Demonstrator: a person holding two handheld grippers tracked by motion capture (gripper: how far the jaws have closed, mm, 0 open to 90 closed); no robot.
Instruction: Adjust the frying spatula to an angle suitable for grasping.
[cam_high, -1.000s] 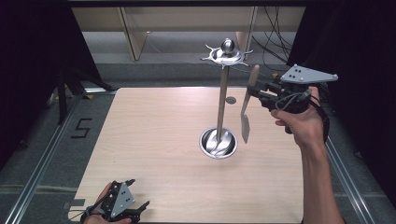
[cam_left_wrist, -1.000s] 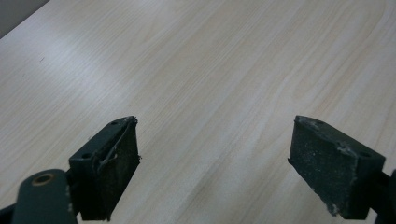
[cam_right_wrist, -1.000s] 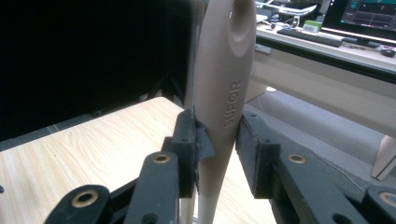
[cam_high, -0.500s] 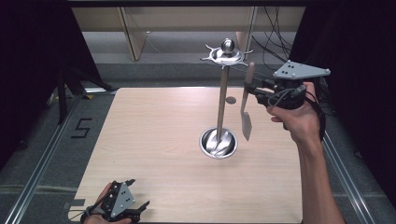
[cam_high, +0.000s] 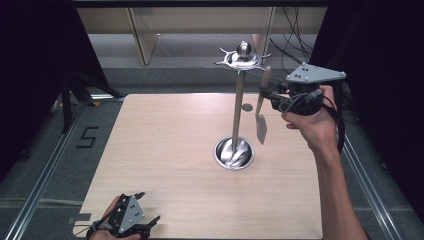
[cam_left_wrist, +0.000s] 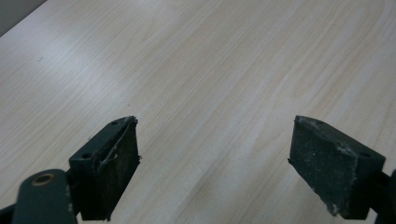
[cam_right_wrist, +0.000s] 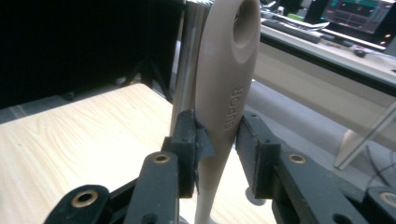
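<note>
So the wooden table (cam_high: 165, 165) lies mostly bare in front of me, with the tall utensil stand (cam_high: 237, 107) planted on its round steel base toward the right-hand side and its hook ring up at the top. I judge the job is to hang the beige spatula (cam_high: 261, 112) on that ring, and it is only partway there: the utensil is lifted, upright, blade down, close beside the pole but not yet on any hook. My right gripper (cam_high: 270, 95) pinches it by the handle, pads clamped on either side just under the hanging hole (cam_right_wrist: 243, 25), which sits near the ring's height. What remains is threading that hole onto a hook and letting go. My left gripper (cam_high: 150, 222) rests at the near table edge, jaws spread, holding nothing.
</note>
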